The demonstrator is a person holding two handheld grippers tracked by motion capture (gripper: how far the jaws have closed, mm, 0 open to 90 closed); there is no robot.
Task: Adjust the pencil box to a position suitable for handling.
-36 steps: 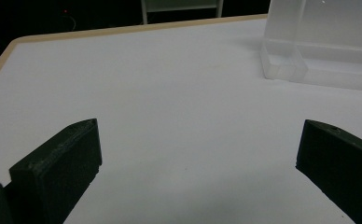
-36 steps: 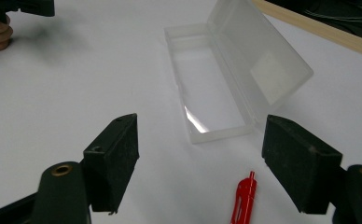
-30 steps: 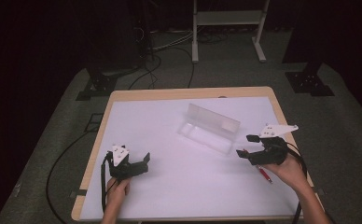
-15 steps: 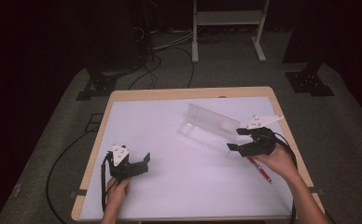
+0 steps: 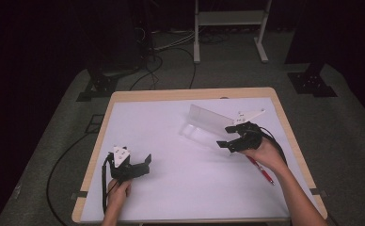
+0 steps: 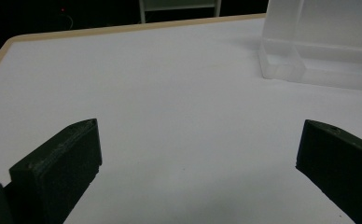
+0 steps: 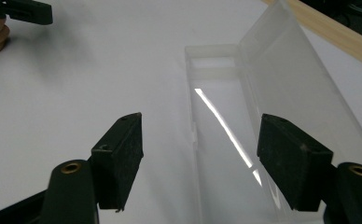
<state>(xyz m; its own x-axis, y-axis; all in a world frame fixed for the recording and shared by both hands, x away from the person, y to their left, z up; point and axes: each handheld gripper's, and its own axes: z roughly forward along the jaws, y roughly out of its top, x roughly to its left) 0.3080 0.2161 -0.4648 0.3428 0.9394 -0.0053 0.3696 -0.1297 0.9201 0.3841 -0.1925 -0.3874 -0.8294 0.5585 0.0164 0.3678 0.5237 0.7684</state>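
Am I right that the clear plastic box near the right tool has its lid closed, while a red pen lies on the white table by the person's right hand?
Not quite: the clear plastic box is open, its lid standing up from the far long side, as the right gripper view shows. The rest holds: it sits by the right tool, and the red pen lies on the white table by the right hand.

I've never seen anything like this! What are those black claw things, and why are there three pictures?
A person sits at a table holding a pinching tool in each hand. The left gripper rests near the front, jaws open. The right gripper hovers by a clear plastic box whose lid stands open; its jaws are open too, holding nothing. A red pen lies beside that hand. One picture looks down from above. The other two come from small cameras riding on the tools, looking past their black jaws.
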